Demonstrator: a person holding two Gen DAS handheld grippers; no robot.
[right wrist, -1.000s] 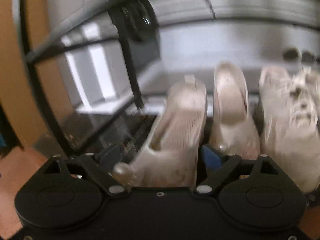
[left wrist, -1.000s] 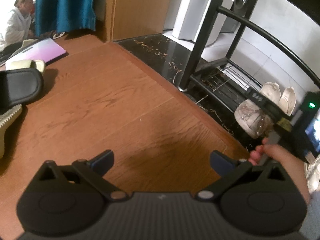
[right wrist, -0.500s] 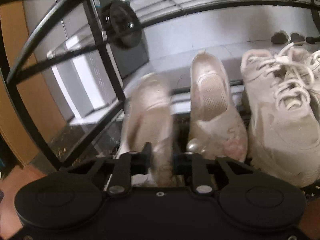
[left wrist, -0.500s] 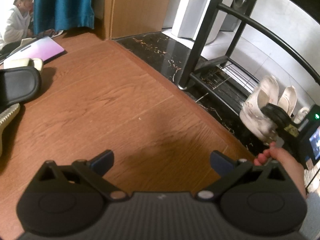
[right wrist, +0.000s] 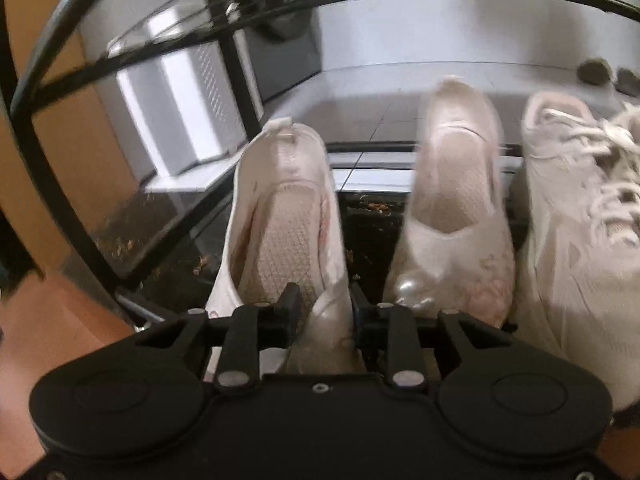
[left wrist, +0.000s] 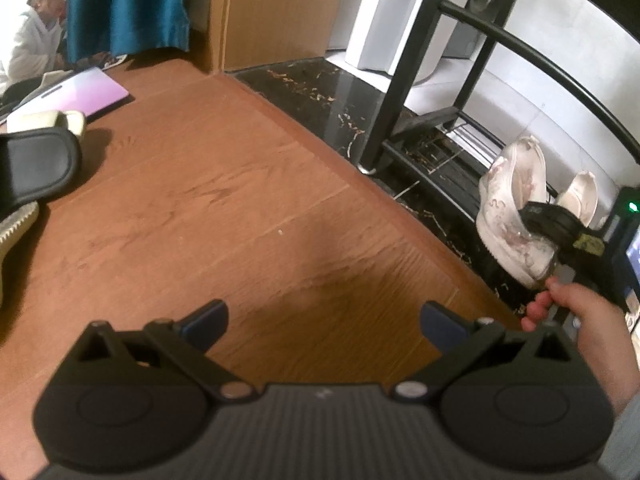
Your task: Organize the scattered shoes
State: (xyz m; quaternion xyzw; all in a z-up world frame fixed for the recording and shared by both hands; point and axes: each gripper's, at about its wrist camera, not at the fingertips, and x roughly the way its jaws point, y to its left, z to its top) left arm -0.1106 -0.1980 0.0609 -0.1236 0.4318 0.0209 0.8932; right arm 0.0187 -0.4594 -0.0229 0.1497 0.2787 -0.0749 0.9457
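Observation:
My right gripper (right wrist: 324, 312) is shut on the toe edge of a white slip-on shoe (right wrist: 280, 216) and holds it at the black shoe rack (right wrist: 80, 236), heel pointing away. Its matching shoe (right wrist: 456, 216) and a white laced sneaker (right wrist: 576, 208) stand on the rack to the right. In the left wrist view the held shoe (left wrist: 512, 216) hangs tilted beside the rack (left wrist: 392, 100), gripped by the right gripper (left wrist: 536, 216). My left gripper (left wrist: 324, 318) is open and empty above the wooden floor. A black slide sandal (left wrist: 32, 164) lies at far left.
A cream shoe (left wrist: 48, 120) and a knitted shoe edge (left wrist: 12, 228) lie by the black sandal. A pink-lidded laptop (left wrist: 88, 92) lies on the floor. A blue curtain (left wrist: 124, 4), wooden panel (left wrist: 280, 8) and a seated person (left wrist: 36, 28) are at the back.
The right gripper closed on the white slip-on shoe and lifted it, tilting it heel up at the rack. The left gripper stayed open over the floor.

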